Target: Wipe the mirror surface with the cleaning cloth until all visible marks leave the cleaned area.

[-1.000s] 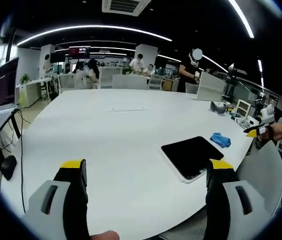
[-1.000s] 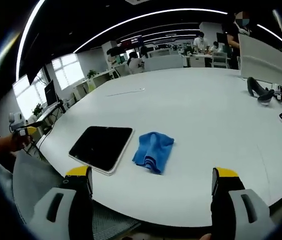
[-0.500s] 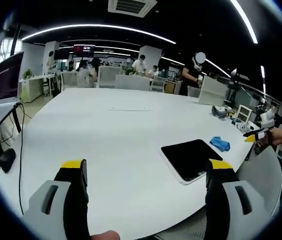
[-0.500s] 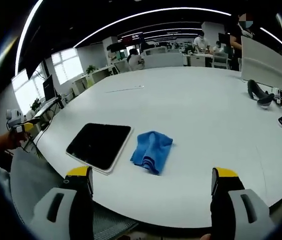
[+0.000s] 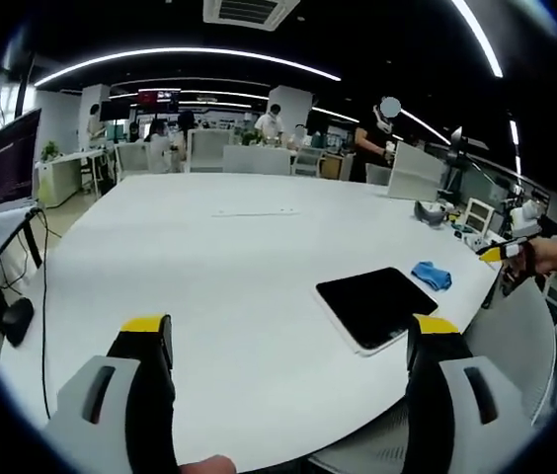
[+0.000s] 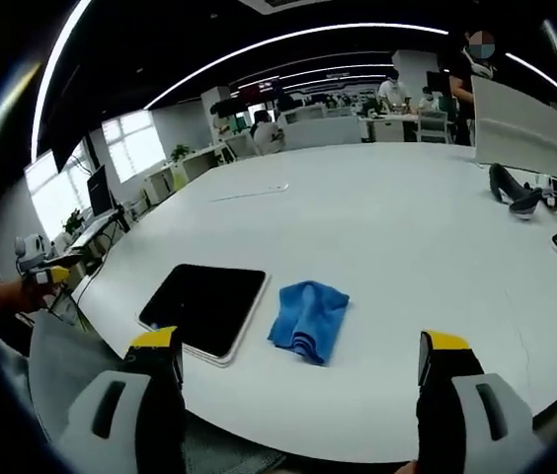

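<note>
One mirror [image 6: 204, 308], a flat dark slab with a pale rim, lies near the edge of the white bench [image 6: 397, 227]. One blue cleaning cloth [image 6: 309, 318] lies crumpled just beside it, apart from the mirror's rim. In the left gripper view the mirror [image 5: 377, 306] and cloth [image 5: 431, 275] sit to the right. The right hand-held gripper [image 6: 300, 395] hangs above the bench edge, jaws wide apart and holding nothing. The left hand-held gripper [image 5: 288, 380] is likewise spread and empty.
</note>
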